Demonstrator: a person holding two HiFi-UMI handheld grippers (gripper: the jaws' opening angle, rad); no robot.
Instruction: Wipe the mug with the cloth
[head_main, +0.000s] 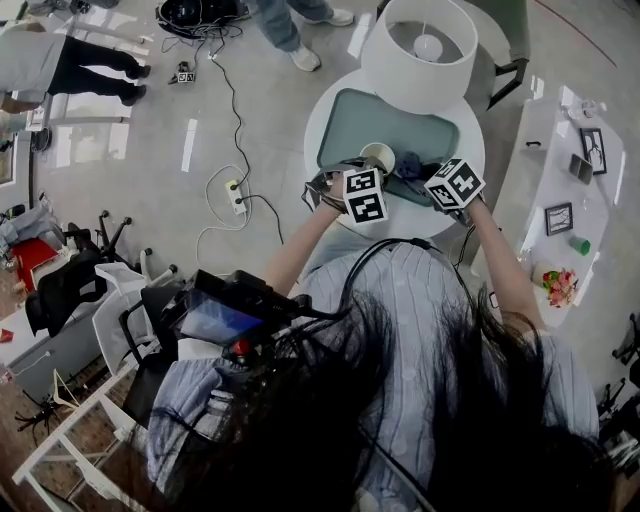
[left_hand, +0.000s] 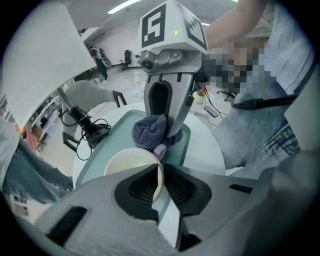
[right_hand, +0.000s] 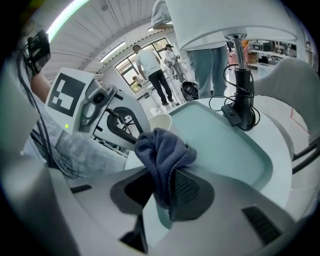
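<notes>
Two-handed, gripping over the tray (right_hand: 225, 140): pinching the wall of the mug (left_hand: 125, 162) between the closed jaws of the left gripper (left_hand: 161, 167), at the tray's near edge; clamping the cloth (right_hand: 162, 150) in the right gripper (right_hand: 167, 172), holding it just beside the mug, above the tray.

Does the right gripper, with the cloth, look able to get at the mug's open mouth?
Probably yes: the cloth in the right gripper sits beside the mug, whose mouth is uncovered; the left gripper pinches only one rim edge.
</notes>
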